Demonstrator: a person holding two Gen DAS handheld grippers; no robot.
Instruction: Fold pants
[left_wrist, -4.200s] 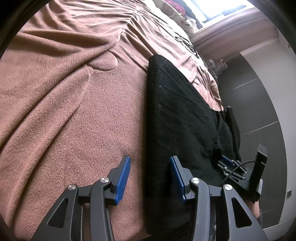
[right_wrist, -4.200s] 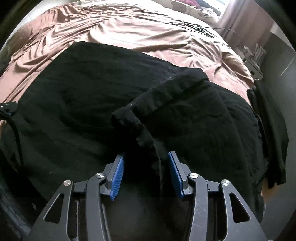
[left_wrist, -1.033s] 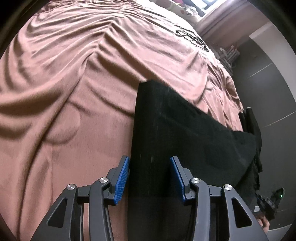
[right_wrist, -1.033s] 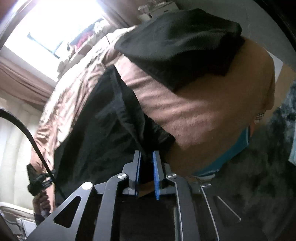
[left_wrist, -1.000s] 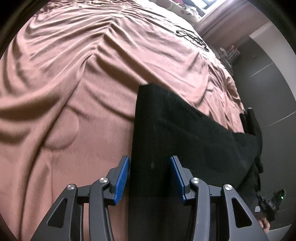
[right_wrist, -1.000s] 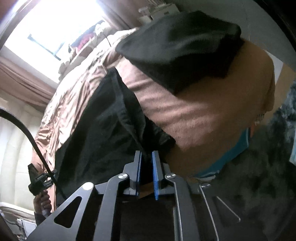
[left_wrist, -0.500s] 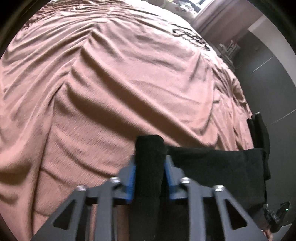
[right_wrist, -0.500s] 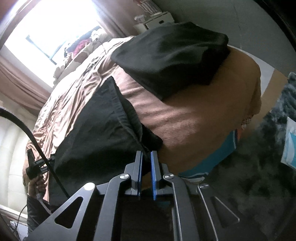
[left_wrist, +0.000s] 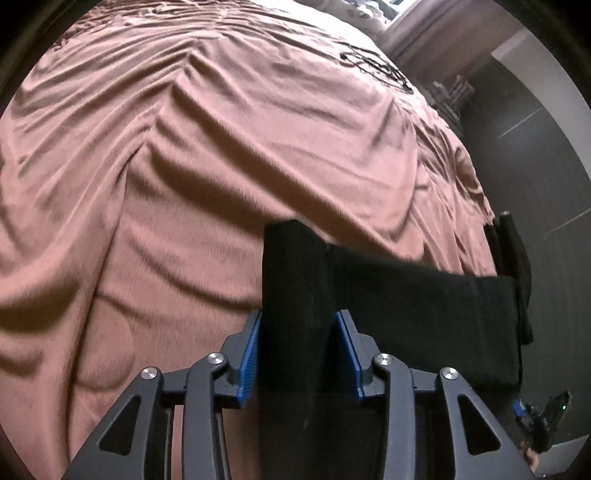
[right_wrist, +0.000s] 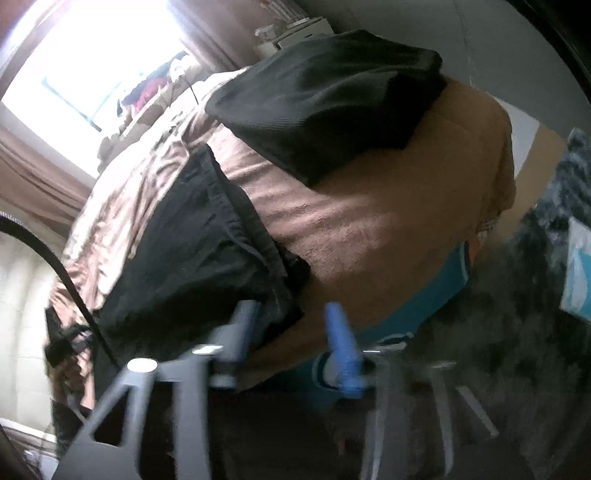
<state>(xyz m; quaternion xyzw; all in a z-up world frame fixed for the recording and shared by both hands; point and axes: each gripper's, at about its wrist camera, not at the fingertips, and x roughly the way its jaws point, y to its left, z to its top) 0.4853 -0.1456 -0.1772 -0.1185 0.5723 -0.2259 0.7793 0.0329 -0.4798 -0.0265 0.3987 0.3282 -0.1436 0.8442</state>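
In the left wrist view, the left gripper (left_wrist: 298, 352) rose from the bottom centre of the frame, its blue pads (left_wrist: 249, 356) standing on either side of a thick fold of the black pants (left_wrist: 417, 314). Its jaws had just been opening, yet the fold filled the gap and both pads met the cloth (so the pinch on it held). The gripped fold ran straight up the frame from between the pads to a blunt top edge just above centre. The rest of the pants stretched as a long flat band toward the right edge, its long axis roughly level across the frame and tilted slightly down to the right. They lay on the bed (left_wrist: 207, 155), whose rumpled pink cover filled the left and upper frame. The right gripper showed small at the lower right corner.

In the right wrist view, the right gripper (right_wrist: 295, 332) was blurred at the bottom centre, its jaws just having opened and now spread. The pants (right_wrist: 184, 258) lay as a dark mass in the centre left, their long axis running from the upper centre down to the lower left. Their near corner reached between the spread pads (against the left pad, apart from the right one). A second black garment (right_wrist: 325, 103) sat folded at the upper right, apart from the pants.
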